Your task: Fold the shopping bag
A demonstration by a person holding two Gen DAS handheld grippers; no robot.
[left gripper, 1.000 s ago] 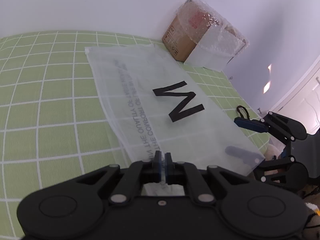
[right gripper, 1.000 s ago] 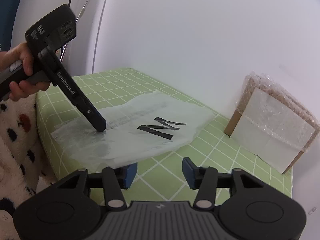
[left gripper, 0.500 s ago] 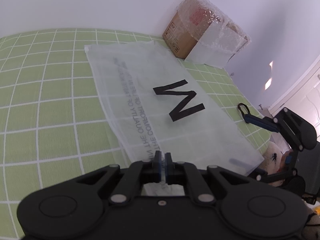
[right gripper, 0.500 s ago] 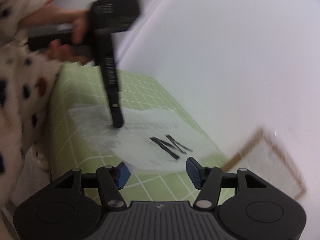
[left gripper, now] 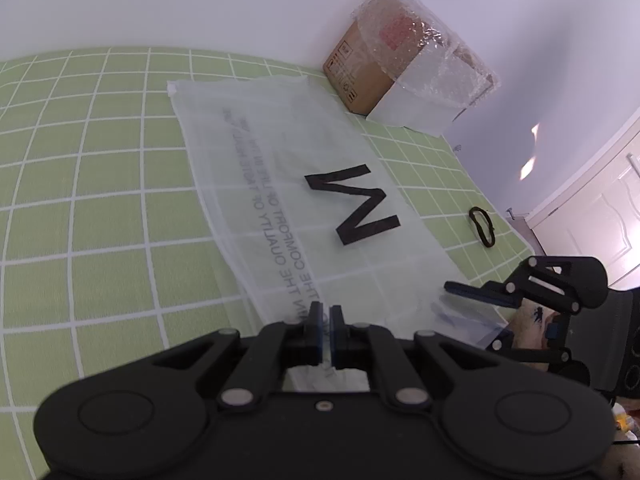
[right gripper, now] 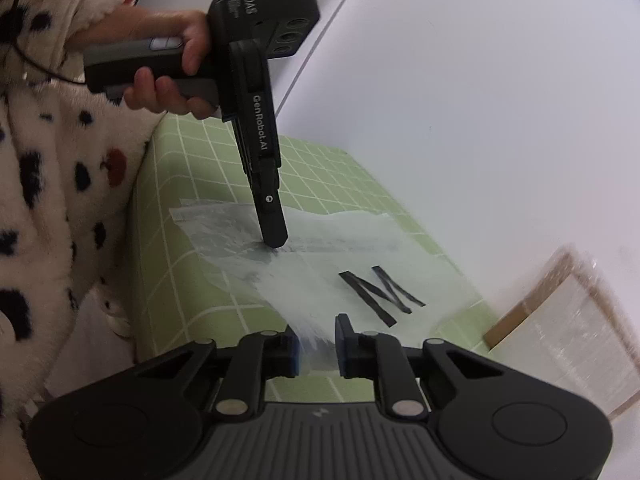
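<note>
left wrist view: shopping bag (left gripper: 304,200), translucent white with a black "m" and mirrored grey lettering, lies flat on the green checked table (left gripper: 88,184). left gripper (left gripper: 325,334) has its fingers closed on the bag's near edge; a crumple of film shows behind the pads. cardboard box (left gripper: 360,72), partly wrapped in bubble wrap, stands at the far corner against the white wall, just beside the bag's far end. black hair tie (left gripper: 482,226) lies on the table to the right of the bag, apart from it. right gripper (left gripper: 464,300) comes in from the right at the bag's near right corner, one blue-padded finger above the film.

right wrist view: right gripper (right gripper: 317,344), fingers closing, the bag's (right gripper: 328,264) corner between the pads; gap still visible on both sides, so pads not pressing yet. left gripper (right gripper: 274,240) tip is down on the bag near the table (right gripper: 168,264) edge, held by a hand (right gripper: 168,76) in a spotted fleece sleeve (right gripper: 48,184). box (right gripper: 568,320) at right, blurred.
</note>
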